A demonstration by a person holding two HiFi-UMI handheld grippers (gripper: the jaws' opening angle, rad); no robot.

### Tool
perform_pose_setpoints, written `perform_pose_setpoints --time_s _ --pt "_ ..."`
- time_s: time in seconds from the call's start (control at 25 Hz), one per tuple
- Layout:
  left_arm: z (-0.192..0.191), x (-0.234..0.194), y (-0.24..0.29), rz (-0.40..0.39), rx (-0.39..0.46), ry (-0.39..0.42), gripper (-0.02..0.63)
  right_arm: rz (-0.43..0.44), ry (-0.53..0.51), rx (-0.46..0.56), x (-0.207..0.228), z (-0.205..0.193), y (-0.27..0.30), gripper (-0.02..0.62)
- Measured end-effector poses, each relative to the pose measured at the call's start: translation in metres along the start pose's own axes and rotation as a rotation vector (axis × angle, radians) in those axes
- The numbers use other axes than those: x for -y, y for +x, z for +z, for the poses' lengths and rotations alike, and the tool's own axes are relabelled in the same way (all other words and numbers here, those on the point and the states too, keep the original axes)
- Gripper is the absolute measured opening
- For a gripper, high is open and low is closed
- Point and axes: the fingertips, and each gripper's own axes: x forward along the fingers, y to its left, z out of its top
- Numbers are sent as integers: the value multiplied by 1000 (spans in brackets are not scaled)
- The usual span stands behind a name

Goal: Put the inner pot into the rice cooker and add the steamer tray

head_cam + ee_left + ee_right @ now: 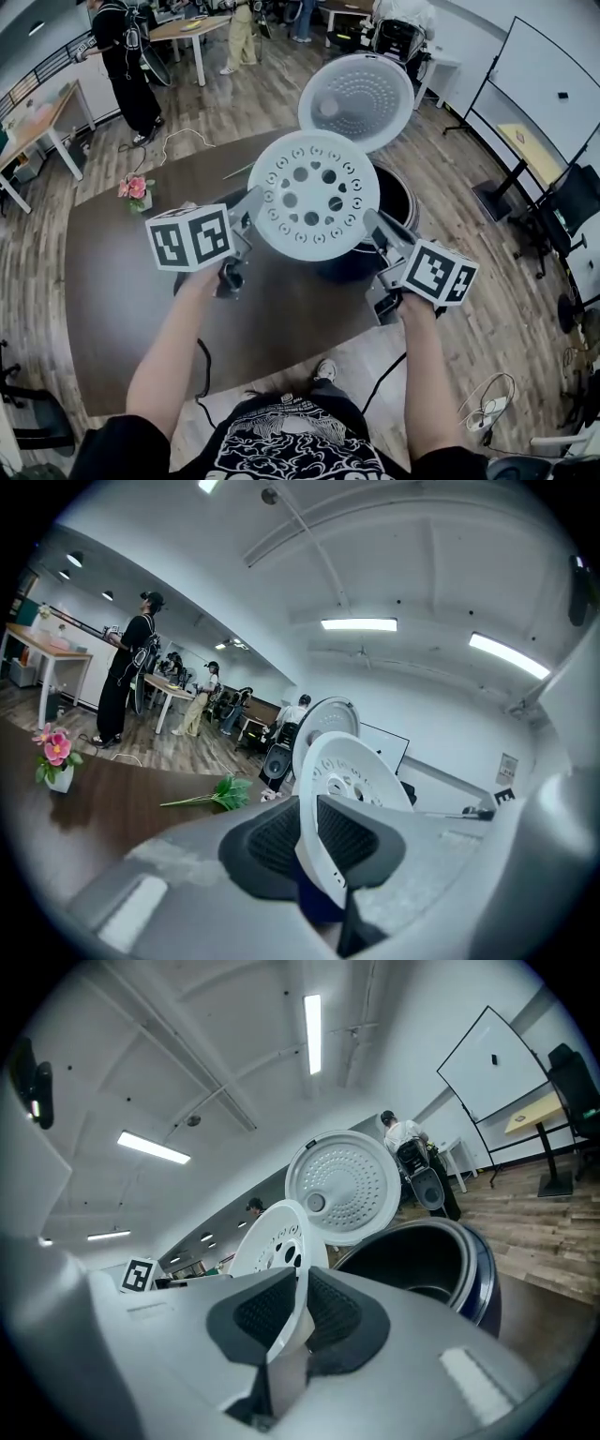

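Above the dark-blue rice cooker (411,202), left gripper (253,202) and right gripper (374,223) are pinching only opposite rims of the white perforated round steamer tray (312,195), perhaps risking slippage.

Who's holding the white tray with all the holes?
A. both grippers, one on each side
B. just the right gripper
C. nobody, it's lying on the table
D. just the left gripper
A: the left hand-held gripper pinches one edge of the tray and the right hand-held gripper pinches the opposite edge, holding it up over the open rice cooker.
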Motion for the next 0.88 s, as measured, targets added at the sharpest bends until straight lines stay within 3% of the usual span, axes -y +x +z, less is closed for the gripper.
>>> perform_pose_setpoints --time_s 0.32,0.88 --pt "11 3 -7 -18 -8 10 63 -39 9 19 -16 10 -6 35" --pt "7 -3 15 -11 -46 -7 63 -100 29 -1 4 11 5 34"
